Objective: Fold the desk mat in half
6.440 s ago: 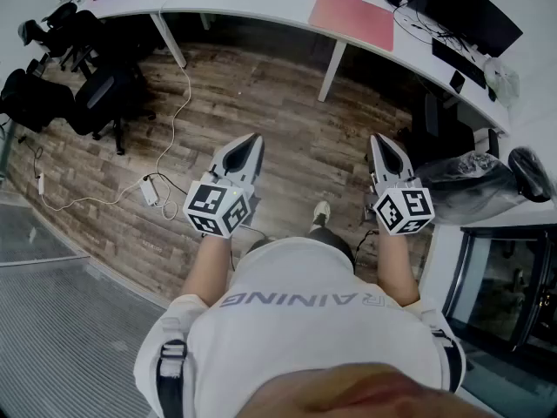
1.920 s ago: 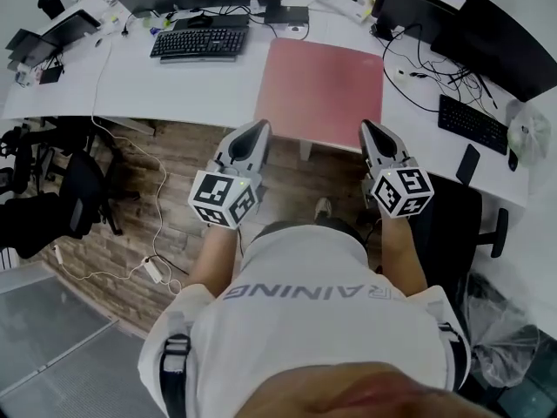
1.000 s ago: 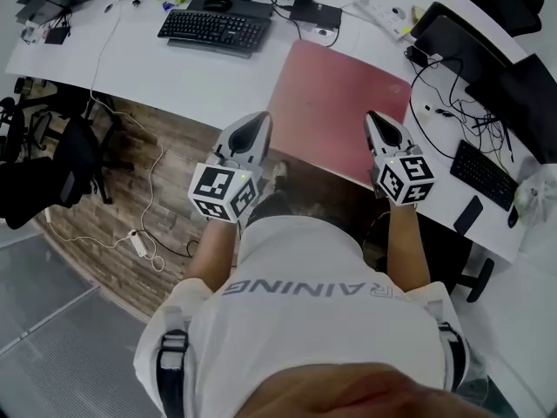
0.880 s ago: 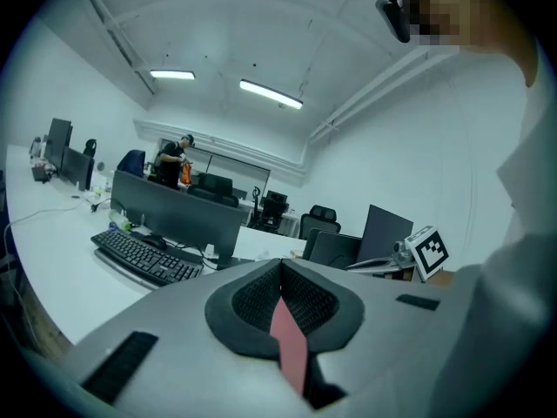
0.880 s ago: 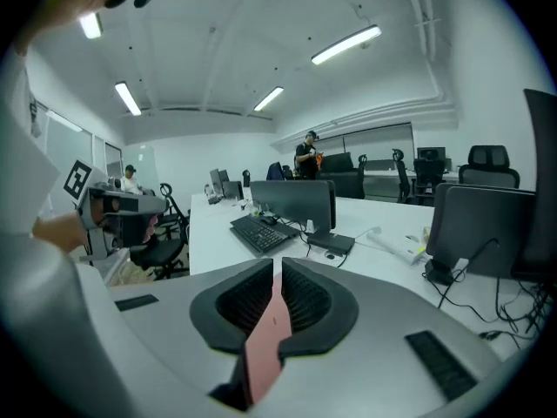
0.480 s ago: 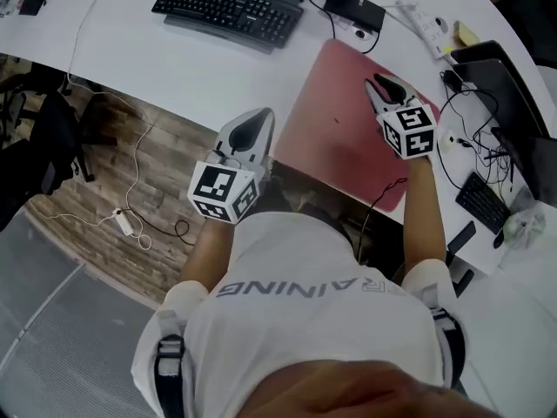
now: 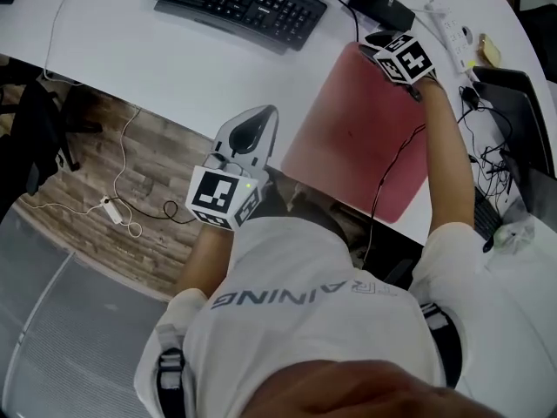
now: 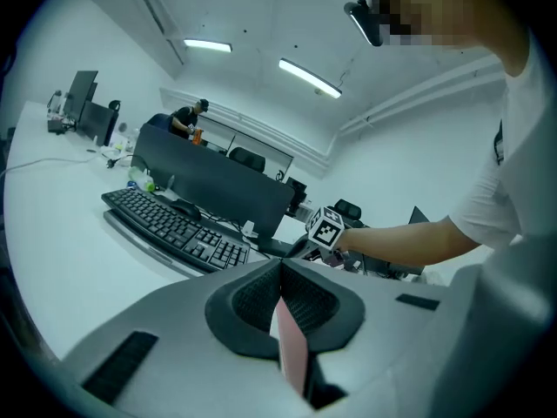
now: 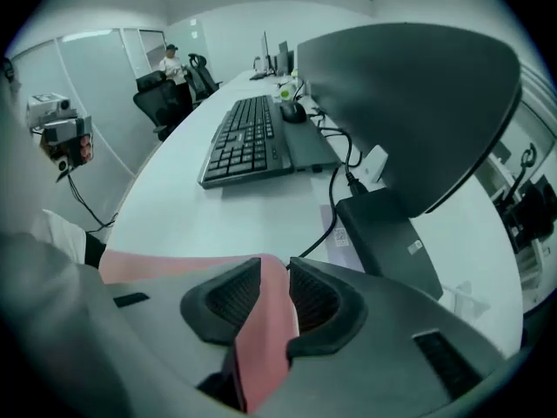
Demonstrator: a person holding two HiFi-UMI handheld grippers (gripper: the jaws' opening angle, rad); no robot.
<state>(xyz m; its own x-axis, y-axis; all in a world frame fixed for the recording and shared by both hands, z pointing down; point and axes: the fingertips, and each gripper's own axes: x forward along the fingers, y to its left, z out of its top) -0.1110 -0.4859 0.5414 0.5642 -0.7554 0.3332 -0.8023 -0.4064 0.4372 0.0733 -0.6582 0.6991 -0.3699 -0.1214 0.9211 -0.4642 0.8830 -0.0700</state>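
The pink desk mat (image 7: 348, 138) lies flat on the white desk (image 7: 130, 50). My right gripper (image 7: 377, 37) reaches out to the mat's far corner. Its jaws are opening, and in the right gripper view the mat's pink edge (image 9: 261, 338) runs between the parted pads (image 9: 235, 299) of that gripper (image 9: 274, 270). My left gripper (image 7: 258, 116) hovers at the desk's near edge, beside the mat's near left corner. It (image 8: 280, 268) looks shut, with a thin pink sliver of mat (image 8: 291, 347) in the slit. Whether that sliver is pinched is unclear.
A black keyboard (image 7: 235, 3) lies left of the mat's far end. A black box (image 7: 383, 11) with cables and a white power strip (image 7: 452, 29) crowd the far corner. A monitor (image 9: 409, 103) rises just beyond the right gripper. Laptops (image 7: 518, 120) sit to the right.
My right arm stretched forward from the mat's near part to its far corner, and its jaws parted. The head moved closer over the desk. The left gripper stayed by the near edge.
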